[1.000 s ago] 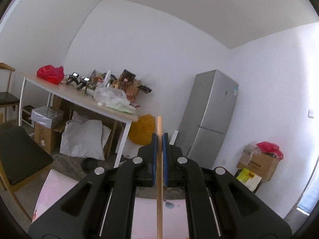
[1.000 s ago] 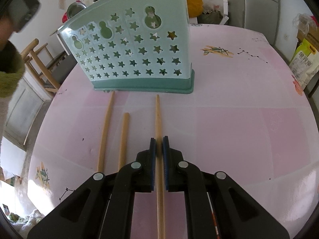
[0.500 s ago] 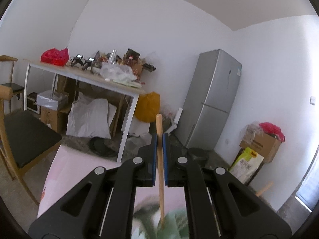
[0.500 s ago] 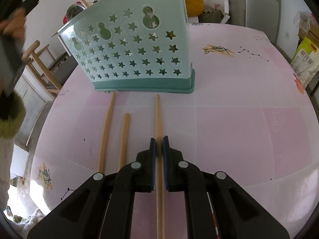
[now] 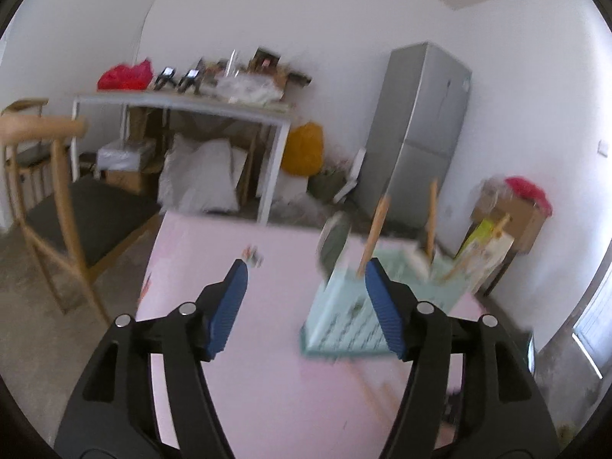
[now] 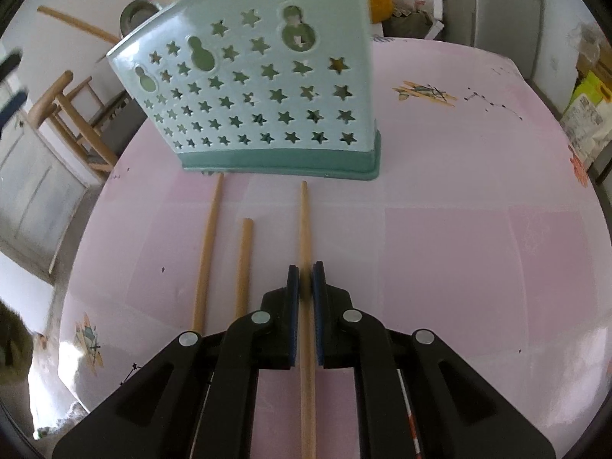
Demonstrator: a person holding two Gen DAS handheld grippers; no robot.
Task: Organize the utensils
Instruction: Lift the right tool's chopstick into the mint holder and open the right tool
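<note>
My right gripper (image 6: pixel 305 279) is shut on a wooden stick (image 6: pixel 305 225) that lies flat on the pink table (image 6: pixel 459 248), pointing at the mint star-cut utensil holder (image 6: pixel 260 95). Two more wooden sticks (image 6: pixel 208 252) (image 6: pixel 243 267) lie to its left. In the blurred left wrist view my left gripper (image 5: pixel 304 279) hangs above the table with its jaws opening and nothing between them. The holder (image 5: pixel 344 325) stands just right of it, with wooden sticks (image 5: pixel 375 229) (image 5: pixel 431 222) and a metal ladle (image 5: pixel 332 241) upright inside.
A wooden chair (image 5: pixel 49 191) stands left of the table. Beyond the far table edge are a cluttered white bench (image 5: pixel 183 103), a yellow bag (image 5: pixel 304 149), a grey fridge (image 5: pixel 417 126) and cardboard boxes (image 5: pixel 512 218). Another wooden chair (image 6: pixel 69 114) is left of the holder.
My left gripper has dropped lower, tilted down and opened; the wooden stick it held is gone from its jaws. The holder has come into its view. The right gripper has not moved.
</note>
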